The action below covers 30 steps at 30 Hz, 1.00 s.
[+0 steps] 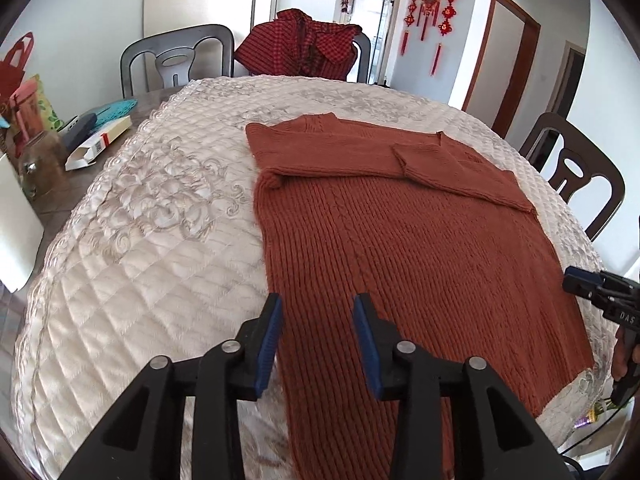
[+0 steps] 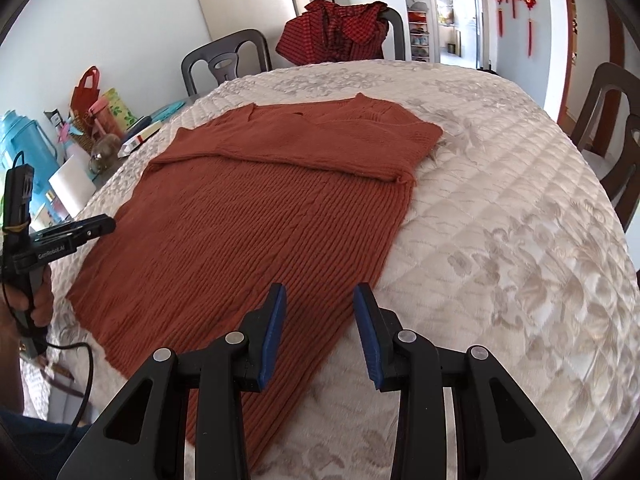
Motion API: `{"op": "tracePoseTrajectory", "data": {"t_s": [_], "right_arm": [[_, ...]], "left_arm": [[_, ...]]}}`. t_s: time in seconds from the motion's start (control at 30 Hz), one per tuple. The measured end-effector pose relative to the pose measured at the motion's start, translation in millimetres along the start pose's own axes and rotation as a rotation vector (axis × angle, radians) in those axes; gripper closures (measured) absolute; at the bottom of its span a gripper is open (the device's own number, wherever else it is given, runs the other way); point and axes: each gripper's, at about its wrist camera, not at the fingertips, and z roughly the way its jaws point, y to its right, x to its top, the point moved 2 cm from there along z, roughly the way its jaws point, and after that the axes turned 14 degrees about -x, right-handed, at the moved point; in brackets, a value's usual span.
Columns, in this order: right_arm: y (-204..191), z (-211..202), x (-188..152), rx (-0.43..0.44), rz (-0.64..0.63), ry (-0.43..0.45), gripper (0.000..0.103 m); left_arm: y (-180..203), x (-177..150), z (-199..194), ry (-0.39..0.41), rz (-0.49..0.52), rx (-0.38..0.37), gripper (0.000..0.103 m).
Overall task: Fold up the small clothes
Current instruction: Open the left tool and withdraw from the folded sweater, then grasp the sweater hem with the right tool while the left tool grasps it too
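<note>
A rust-brown knitted sweater (image 1: 400, 240) (image 2: 260, 220) lies flat on the cream quilted cover (image 1: 152, 216) (image 2: 500, 208), both sleeves folded across its upper part at the far end. My left gripper (image 1: 318, 304) hovers over the sweater's near left edge, jaws open, nothing between the blue pads. My right gripper (image 2: 320, 296) hovers over the near right edge, also open with nothing in it. Each gripper shows in the other's view: the right gripper (image 1: 578, 283) at the sweater's right side, the left gripper (image 2: 102, 225) at its left side, held by a hand (image 2: 40, 300).
A red checked garment (image 1: 300, 44) (image 2: 340, 32) hangs over a far chair. Dark chairs (image 1: 176, 60) (image 1: 576, 164) ring the table. Boxes, a jar, a paper roll (image 2: 70, 184) and a blue flask (image 2: 20, 136) crowd the left end. A cable (image 2: 86, 368) hangs at the near left.
</note>
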Motion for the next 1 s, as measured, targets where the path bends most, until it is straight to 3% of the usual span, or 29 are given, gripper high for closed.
{"op": "tracePoseTrajectory", "data": {"t_s": [0.27, 0.6, 0.83, 1.0], "right_arm": [[1, -5, -16, 0.041, 0.031, -0.02, 0.065], [2, -16, -33, 0.164, 0.113, -0.034, 0.064], [0, -20, -43, 0.297, 0.176, -0.074, 0.064], [-2, -19, -47, 0.373, 0.217, -0.097, 0.064]], "left_arm": [[6, -16, -5, -0.012, -0.014, 0.02, 0.057], [14, -37, -16, -0.013, -0.026, 0.006, 0.056], [14, -54, -33, -0.004, -0.084, -0.082, 0.056], [17, -58, -35, -0.001, -0.096, -0.1, 0.057]]}}
